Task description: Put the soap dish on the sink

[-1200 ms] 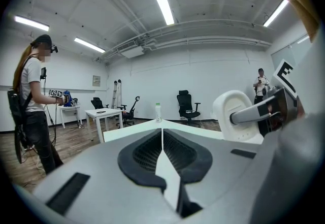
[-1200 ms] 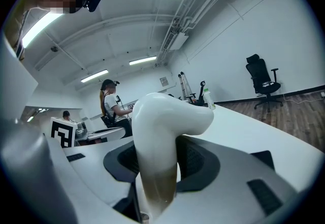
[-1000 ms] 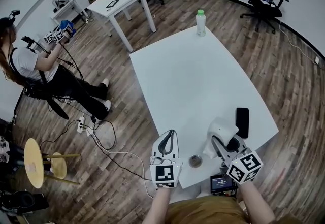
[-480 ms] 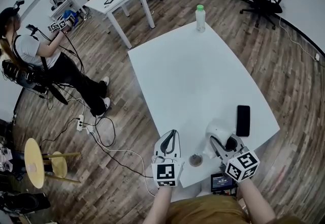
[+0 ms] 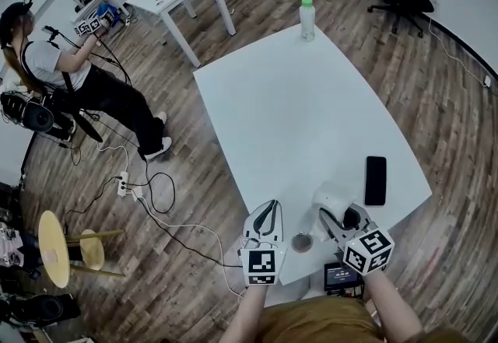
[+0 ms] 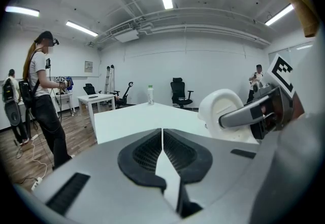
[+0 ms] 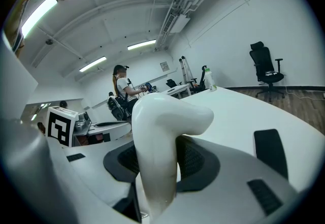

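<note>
Right gripper (image 5: 336, 217) is clamped on the white soap dish (image 7: 162, 131) to carry it, left gripper (image 6: 162, 142) pinched together empty, just spare I guess.

White table (image 5: 296, 100): green-capped bottle (image 5: 308, 19) upright at far edge, black phone (image 5: 375, 180) flat near right edge. Near edge: right gripper (image 5: 340, 215) gripping white soap dish (image 5: 331, 198); left gripper (image 5: 271, 206) just beside small round metal piece (image 5: 301, 242).

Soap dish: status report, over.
Right gripper shut on white soap dish, at table's near edge. Left gripper shut, empty. Black phone and small round item close by.
</note>
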Available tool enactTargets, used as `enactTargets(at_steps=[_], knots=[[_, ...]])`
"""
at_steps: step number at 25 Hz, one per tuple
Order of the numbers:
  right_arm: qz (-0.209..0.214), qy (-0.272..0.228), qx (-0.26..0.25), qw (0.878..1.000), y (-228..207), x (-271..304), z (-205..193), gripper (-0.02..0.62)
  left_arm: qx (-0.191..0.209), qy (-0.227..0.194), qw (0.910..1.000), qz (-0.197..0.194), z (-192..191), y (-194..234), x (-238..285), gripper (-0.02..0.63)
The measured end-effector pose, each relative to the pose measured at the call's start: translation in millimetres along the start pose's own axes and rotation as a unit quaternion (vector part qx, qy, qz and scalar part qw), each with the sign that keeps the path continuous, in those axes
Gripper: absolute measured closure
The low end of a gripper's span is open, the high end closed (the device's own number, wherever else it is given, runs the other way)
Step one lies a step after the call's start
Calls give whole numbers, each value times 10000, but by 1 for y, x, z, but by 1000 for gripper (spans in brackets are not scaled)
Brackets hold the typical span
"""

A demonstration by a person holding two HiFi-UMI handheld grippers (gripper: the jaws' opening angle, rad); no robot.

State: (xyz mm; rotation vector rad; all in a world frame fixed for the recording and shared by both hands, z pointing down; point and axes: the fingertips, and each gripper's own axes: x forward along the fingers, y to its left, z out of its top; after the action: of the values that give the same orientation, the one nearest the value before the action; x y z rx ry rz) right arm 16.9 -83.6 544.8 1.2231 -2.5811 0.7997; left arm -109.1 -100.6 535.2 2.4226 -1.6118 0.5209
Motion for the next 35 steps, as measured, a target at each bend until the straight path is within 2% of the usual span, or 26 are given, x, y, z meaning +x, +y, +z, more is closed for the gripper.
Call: enactTargets(at_steps=[24,30,35], knots=[[76,488,281,9984,-9,22,-36,426,-122,264,9995,-121,-21,-2,12,589],[133,611,185,9979,-5,33,-42,426,-137,300,9994,-73,-23,7,15,589],[334,643,580,9957,-2,36,-47,426,-192,322,9993,-47,-24,10,17,589]])
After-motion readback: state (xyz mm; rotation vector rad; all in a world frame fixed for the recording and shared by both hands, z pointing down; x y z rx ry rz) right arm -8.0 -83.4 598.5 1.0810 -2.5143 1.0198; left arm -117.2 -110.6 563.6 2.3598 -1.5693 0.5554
